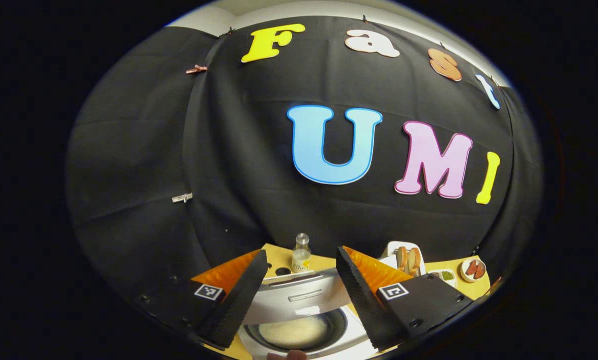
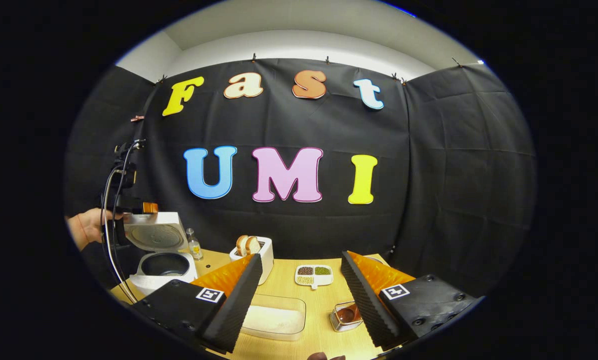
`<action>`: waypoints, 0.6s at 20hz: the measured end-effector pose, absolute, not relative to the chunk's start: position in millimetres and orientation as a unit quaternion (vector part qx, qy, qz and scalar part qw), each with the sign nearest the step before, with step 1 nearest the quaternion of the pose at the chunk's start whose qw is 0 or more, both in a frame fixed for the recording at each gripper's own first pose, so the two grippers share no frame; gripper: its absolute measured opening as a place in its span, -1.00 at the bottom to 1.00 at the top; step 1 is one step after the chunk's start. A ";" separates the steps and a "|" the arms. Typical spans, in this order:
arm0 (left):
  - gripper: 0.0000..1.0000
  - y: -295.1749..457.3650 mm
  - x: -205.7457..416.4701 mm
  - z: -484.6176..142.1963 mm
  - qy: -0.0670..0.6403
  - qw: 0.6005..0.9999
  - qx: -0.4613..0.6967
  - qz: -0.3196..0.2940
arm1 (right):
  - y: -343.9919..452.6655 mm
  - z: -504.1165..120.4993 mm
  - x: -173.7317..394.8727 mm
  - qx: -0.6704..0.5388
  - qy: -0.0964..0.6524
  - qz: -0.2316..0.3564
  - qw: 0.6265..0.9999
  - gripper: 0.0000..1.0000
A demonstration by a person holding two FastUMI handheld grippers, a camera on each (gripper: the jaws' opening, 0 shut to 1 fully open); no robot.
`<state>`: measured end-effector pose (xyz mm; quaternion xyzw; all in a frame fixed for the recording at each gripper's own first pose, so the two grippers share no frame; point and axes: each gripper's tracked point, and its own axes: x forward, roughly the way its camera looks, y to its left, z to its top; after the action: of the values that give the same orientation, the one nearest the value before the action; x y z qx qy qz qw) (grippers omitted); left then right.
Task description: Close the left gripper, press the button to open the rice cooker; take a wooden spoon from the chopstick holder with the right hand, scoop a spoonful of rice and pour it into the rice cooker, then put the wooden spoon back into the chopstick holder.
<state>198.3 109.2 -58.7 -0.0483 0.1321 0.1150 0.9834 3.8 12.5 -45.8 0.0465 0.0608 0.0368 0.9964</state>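
While the left tool hung with fingers spread above the rice cooker, its lid stood open. Right of the cooker, the right tool, fingers apart, faced the rice tub; fetching the spoon seemed next.

In the right gripper view, you find the rice cooker at the far left of the table with its lid raised behind the pot, a small bottle just to its right, and the toaster with bread slices in its slots farther right. The divided dish lies right of the toaster; nearer to you, the clear container of rice lies on the left and the chopstick holder on the right. In the left gripper view, you see the rice cooker below and between the fingers, rice in its pot, the bottle behind it, and a small plate at far right.
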 end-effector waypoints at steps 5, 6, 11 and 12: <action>0.96 76.3 166.0 -118.7 0.172 0.977 -0.035 0.120 | 2.8 -52.1 0.6 0.046 0.069 0.047 0.995 0.97; 0.93 72.6 162.6 -128.6 0.175 0.977 -0.025 0.123 | 0.5 -54.2 -0.1 0.041 0.071 0.048 0.995 0.97; 0.97 66.5 147.8 -160.9 0.196 0.970 -0.030 0.138 | -6.6 -61.2 -7.0 0.038 0.081 0.052 0.995 0.97; 0.99 65.1 145.9 -165.5 0.200 0.969 -0.032 0.140 | -7.1 -61.9 -7.8 0.037 0.082 0.053 0.995 0.97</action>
<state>145.9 65.1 -165.5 -0.0324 0.2003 0.1399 0.9691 -7.8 -7.1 -61.9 0.0366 0.0819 0.0529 0.9946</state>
